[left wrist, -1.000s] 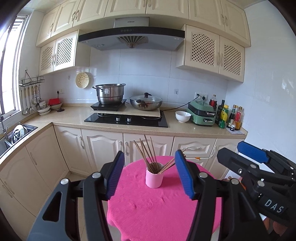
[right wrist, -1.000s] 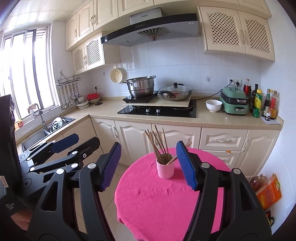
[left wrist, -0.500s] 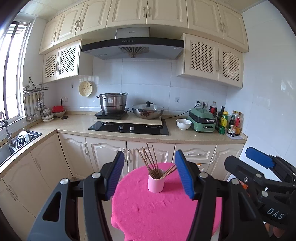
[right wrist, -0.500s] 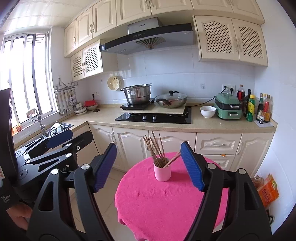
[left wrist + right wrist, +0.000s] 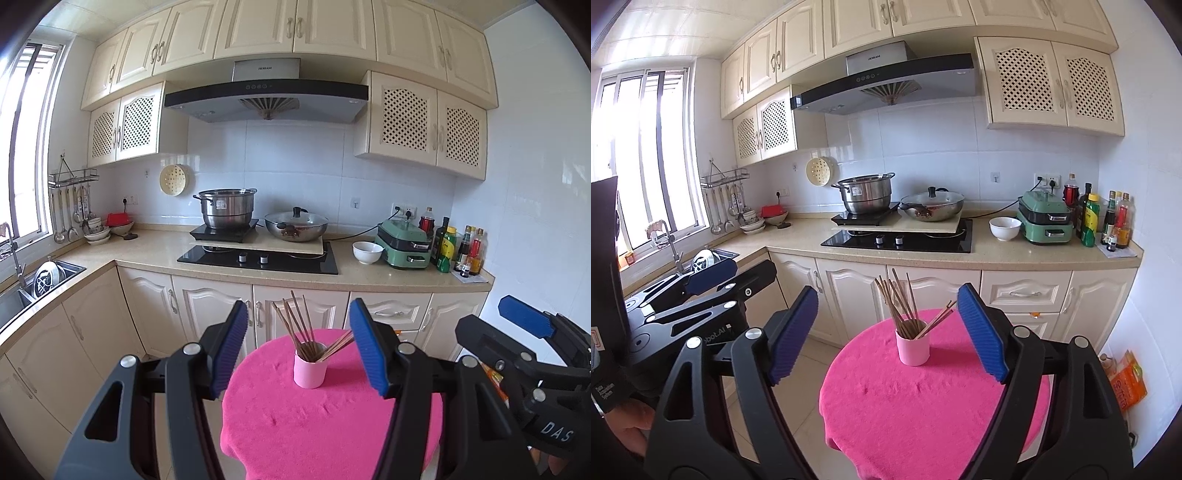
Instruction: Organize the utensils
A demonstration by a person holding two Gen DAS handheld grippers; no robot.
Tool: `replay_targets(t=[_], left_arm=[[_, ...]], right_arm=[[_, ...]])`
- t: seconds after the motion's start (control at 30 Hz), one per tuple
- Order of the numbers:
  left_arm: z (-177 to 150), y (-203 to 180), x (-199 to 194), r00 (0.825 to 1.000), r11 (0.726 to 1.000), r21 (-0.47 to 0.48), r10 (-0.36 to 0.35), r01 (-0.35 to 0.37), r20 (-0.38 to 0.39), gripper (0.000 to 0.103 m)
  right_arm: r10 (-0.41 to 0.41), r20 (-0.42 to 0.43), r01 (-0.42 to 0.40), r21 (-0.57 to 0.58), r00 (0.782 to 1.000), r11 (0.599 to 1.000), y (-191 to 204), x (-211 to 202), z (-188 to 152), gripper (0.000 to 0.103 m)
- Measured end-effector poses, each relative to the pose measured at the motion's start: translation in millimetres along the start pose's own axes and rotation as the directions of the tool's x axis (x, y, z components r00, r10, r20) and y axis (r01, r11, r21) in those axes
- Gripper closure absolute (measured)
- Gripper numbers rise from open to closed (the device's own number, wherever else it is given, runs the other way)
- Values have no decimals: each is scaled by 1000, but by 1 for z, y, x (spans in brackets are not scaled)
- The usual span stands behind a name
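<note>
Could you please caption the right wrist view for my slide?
Right tool opening, empty, before a pink cup of chopsticks on a pink-clothed table.

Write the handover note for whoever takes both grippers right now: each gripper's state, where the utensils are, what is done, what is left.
Left gripper: open, empty, short of the table.
Right gripper: jaws opening, nothing between them, also held back.
Chopsticks: all standing in the pink cup on the table; a few lean out to the right.
Done: chopsticks are in the cup; none lie on the cloth.
Left: apparently nothing, unless you straighten the leaning ones.
</note>
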State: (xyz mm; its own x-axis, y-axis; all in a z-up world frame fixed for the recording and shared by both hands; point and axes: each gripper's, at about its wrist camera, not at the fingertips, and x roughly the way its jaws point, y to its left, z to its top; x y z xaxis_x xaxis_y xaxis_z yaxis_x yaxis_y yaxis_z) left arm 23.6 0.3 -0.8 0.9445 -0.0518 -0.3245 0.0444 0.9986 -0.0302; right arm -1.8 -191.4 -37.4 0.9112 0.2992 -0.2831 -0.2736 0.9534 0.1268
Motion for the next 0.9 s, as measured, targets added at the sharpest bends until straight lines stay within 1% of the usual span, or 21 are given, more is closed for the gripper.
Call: replay_targets(t=[0.33,0.67,0.9], left_arm=[[-1,-6,1,1000,1000,23,7,-7,9,46],[1,-4,5,999,999,36,24,-25,23,46],[2,-4,7,999,999,42,24,-25,24,46]], right_arm=[[5,-5,-5,9,1000,1000,-2,2,-1,24],[13,-17,-13,9,1000,1000,0,9,1,24],[13,-25,-12,11,1000,1000,0,13,1,24]])
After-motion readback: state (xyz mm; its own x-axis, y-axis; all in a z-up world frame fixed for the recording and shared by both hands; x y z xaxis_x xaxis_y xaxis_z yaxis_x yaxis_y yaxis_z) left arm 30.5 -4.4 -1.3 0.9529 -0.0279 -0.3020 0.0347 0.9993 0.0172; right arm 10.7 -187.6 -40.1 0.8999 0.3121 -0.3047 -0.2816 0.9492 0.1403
